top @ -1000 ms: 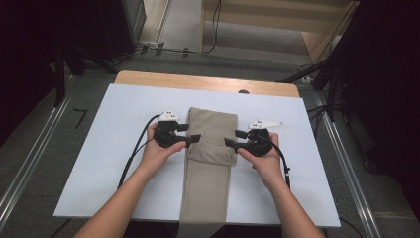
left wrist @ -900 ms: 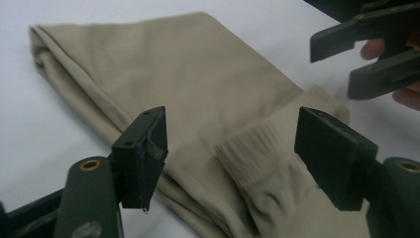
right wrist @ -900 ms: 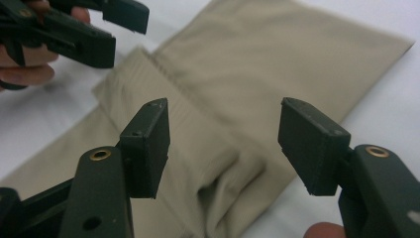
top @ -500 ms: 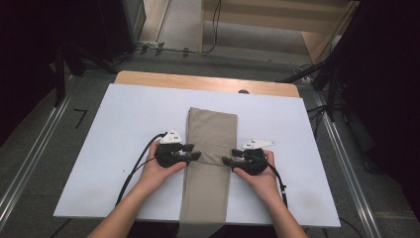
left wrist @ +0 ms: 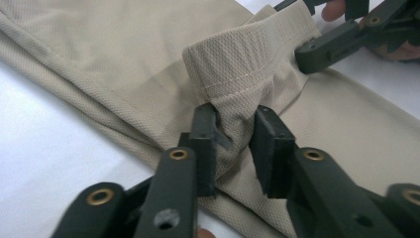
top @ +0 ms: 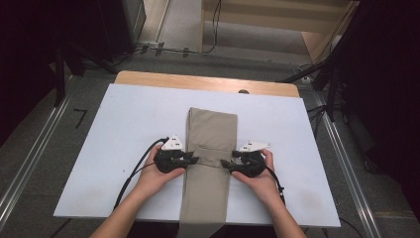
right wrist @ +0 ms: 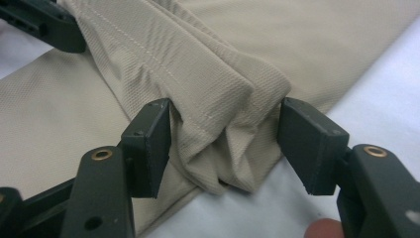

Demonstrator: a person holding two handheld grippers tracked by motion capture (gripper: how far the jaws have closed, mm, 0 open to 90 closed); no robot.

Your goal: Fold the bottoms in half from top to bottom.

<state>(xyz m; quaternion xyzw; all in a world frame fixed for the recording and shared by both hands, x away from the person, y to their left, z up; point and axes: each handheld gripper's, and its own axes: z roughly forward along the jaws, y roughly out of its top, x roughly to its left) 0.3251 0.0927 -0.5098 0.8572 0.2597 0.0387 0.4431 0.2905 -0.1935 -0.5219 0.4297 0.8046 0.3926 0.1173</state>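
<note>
- A person folds a pair of beige trousers [top: 210, 148] lying lengthwise on a white table [top: 124, 119], one end hanging over the near edge.
- The left gripper [top: 190, 159] sits at the cloth's left edge. Its jaws have just been closing and now pinch a bunched fold at the folded band [left wrist: 237, 64].
- The right gripper [top: 227, 163] sits at the opposite edge, its jaws set around a thick bunch of the same fold [right wrist: 223, 114]; they have just been widening a little, with both pads touching cloth.
- Judged step: both edges gripped for the next fold. The next move calls for lifting both sides together, evenly.
- Nearby: each gripper's black cable [top: 131, 173] trails toward the person. Nothing blocks the cloth's far side.
</note>
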